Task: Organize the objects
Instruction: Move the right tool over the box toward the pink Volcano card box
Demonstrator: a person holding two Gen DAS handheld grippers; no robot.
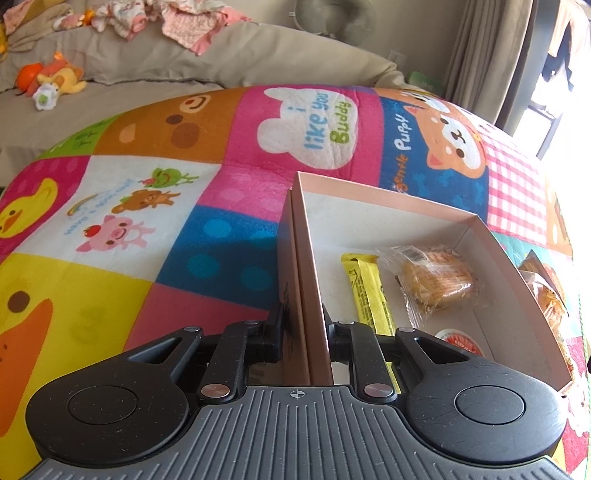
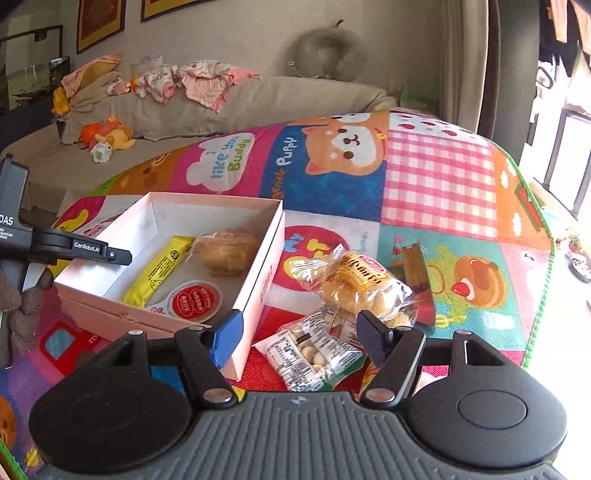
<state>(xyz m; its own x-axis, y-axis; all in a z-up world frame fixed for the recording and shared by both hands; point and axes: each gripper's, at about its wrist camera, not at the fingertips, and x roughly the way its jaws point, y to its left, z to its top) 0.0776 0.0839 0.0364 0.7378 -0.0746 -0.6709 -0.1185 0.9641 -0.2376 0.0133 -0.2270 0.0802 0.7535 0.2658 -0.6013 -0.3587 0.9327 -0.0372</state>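
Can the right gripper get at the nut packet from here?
Probably yes. The right gripper is open with the nut packet lying right between its fingers, nothing on top; the box stands just left.

Beige sofa [image 2: 207,110] behind, framed pictures [image 2: 99,22] on wall, bright window [image 2: 569,155] right.

A: Where do the cameras sit?
B: One on each tool, angled down, close above the patchwork mat [image 1: 229,184].
A: What do both views share?
B: The pink box [image 1: 388,206], centre-right in the left view, left-centre in the right view [image 2: 207,206], and the sofa [image 2: 280,96] across the top.
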